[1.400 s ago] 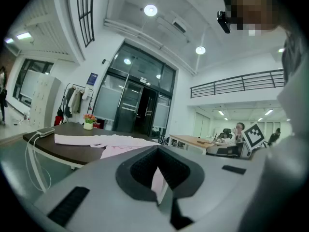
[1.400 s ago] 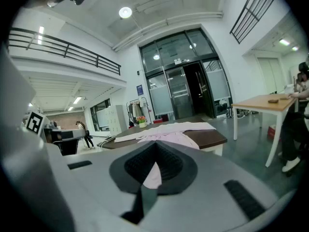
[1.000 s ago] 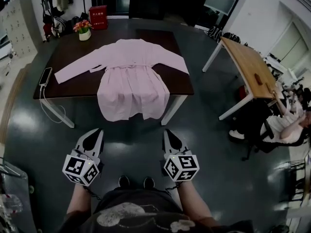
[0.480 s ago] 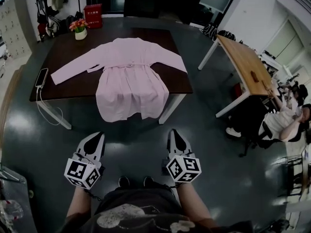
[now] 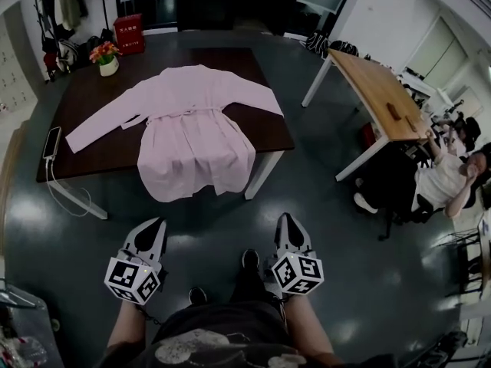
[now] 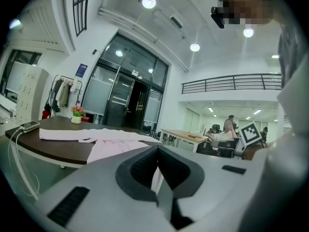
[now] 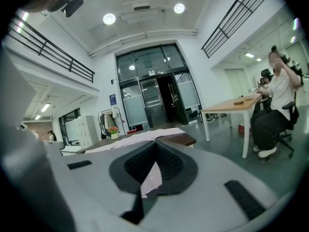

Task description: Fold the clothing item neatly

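Low in the head view, either side of the person's legs: left gripper [image 5: 156, 225] and right gripper [image 5: 285, 221], jaws pressed together on both, nothing gripped, well apart from the work. Beyond, at upper centre-left: dark bench [image 5: 100, 102] with a pink long-sleeved dress [image 5: 192, 133] spread flat, sleeves out to either side, thin belt across the waist, skirt hanging over the near edge. Looks light, soft and limp; likely to sag and slide rather than hold a crease, so best pinched at a sleeve cuff or shoulder, or at the hem corners of the overhanging skirt. At the bench's left edge, a phone [image 5: 54, 142] on a cable. At the far left corner, a small white pot [image 5: 108, 67] holding orange and pink flowers [image 5: 104, 52]. Farther back, a red box [image 5: 129, 34].
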A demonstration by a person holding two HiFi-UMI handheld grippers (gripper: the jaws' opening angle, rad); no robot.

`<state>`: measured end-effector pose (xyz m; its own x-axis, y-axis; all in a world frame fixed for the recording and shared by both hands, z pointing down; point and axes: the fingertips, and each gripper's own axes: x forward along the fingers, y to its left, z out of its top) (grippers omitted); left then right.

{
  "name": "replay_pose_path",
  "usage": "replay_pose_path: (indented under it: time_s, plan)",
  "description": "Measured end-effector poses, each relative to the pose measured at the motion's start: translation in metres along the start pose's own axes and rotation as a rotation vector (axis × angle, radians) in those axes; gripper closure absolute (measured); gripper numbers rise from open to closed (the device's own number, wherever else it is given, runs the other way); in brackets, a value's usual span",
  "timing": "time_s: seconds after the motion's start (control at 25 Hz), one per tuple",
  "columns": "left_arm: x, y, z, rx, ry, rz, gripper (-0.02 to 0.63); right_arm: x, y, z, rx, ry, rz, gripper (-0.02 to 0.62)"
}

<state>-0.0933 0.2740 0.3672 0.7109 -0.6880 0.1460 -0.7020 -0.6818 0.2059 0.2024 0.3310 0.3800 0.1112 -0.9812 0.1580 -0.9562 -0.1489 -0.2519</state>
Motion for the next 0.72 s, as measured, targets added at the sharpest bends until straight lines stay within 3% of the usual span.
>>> replay_pose_path:
  time_s: [0.2,0.48,0.72]
  plan:
    - [0.061,-0.015,0.0,0.023,0.034,0.025,0.597,0.048,-0.061,0.002,0.004,0.006,-0.021,0.604]
    - [0.191,-0.052,0.011,-0.044,0.047,0.07,0.597,0.129,-0.17,0.029,0.019,0.048,-0.004,0.604]
    - [0.269,-0.09,0.02,-0.002,0.058,0.071,0.597,0.169,-0.249,0.039,-0.008,0.11,-0.006,0.604]
